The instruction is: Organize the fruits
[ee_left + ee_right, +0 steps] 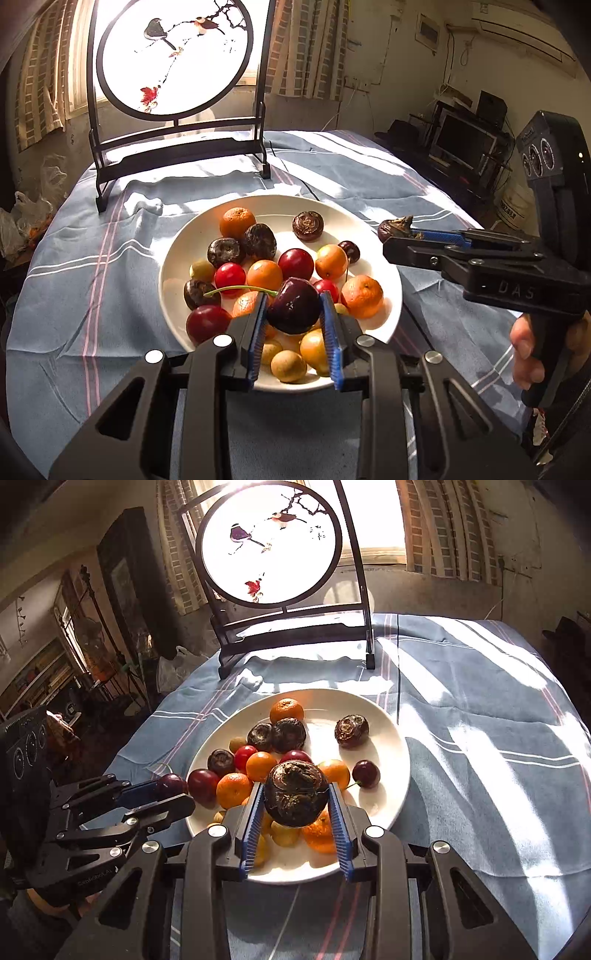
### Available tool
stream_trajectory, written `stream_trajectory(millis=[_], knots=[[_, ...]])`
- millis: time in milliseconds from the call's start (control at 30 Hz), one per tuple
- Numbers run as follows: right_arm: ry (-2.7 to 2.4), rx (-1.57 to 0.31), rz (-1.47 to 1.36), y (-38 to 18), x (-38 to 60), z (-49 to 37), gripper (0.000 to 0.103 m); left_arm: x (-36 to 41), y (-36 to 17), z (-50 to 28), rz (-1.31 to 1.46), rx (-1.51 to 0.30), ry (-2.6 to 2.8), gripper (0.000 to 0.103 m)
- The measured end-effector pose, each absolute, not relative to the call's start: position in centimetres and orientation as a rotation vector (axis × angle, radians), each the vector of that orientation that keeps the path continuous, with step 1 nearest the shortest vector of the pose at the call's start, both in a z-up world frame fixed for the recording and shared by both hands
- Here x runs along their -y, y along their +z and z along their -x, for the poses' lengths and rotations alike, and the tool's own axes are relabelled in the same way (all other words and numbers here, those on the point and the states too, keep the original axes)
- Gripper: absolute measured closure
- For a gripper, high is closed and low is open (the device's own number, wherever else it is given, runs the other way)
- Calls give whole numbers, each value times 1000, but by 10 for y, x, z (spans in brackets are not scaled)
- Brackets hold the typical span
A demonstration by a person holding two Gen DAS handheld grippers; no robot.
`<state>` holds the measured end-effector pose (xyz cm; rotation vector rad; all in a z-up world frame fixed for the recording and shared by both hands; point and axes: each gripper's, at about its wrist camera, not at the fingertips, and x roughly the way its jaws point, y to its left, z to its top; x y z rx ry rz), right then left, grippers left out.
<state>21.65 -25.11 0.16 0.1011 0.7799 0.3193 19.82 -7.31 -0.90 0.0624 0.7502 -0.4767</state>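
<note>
Both grippers are loaded above the plate (pixel 177 240), and this is where fruit gets dropped. The left gripper (pixel 293 314) is clamped tight on a dark cherry (pixel 293 306), blue pads (pixel 258 328) pressing its sides, green stem (pixel 240 288) poking out to the left. That skin is glossy and round, so any slackening or a sharp swing could squirt it out, and it would land in the crowd of fruit below and scatter oranges and cherries toward the rim. The right gripper (pixel 297 805) has a rough brown water chestnut (pixel 295 797) pinched between its fingers, jaws narrow and bearing on its flanks. The bulb sits near the fingertips, bulging above the pads, so it could roll forward out of the grip if the hand tips further. In the left wrist view the right gripper (pixel 400 230) holds that chestnut (pixel 395 227) just past the plate's right edge, over the blue cloth (pixel 92 258); a fall there could mean a roll off the table, though the fisheye makes the exact overhang hard to judge. Both tools point forward and downward at the plate, side by side and fairly close, so a careless crossing could knock them together. A hand (pixel 528 347) wraps the right tool's grip at the frame edge. Beyond the plate stands a framed bird screen (pixel 173 59), well apart from the action.
</note>
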Motion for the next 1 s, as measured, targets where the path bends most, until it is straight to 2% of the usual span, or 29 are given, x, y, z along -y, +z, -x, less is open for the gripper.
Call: stream_trajectory(millis=[100, 133, 167, 233, 300, 367, 400, 467, 533, 767, 1000], knots=[[323, -792, -115, -1, 247, -239, 68, 78, -16, -225, -31, -785, -463, 73], [313, -795, -120, -3, 247, -244, 67, 78, -20, -233, -28, -803, -452, 59], [300, -789, -127, -3, 248, -247, 62, 78, -24, -239, -24, -816, -436, 40], [290, -777, -146, -2, 252, -244, 55, 74, -26, -242, -13, -809, -405, 33], [306, -775, -155, -2, 255, -234, 52, 67, -26, -235, 1, -808, -403, 31], [302, -773, -151, -3, 258, -218, 40, 60, -25, -223, -5, -799, -378, 13], [302, -771, -153, -4, 259, -209, 35, 57, -25, -214, -13, -790, -364, 11], [311, -772, -158, -7, 264, -187, 16, 51, -26, -195, -23, -787, -375, 10], [314, -772, -159, -11, 268, -165, 6, 46, -29, -175, -41, -797, -372, 7], [326, -779, -160, -27, 280, -92, 4, 32, -33, -102, -43, -814, -342, 5], [285, -714, -162, -15, 298, -27, 4, 14, -12, -36, 22, -723, -277, 5]])
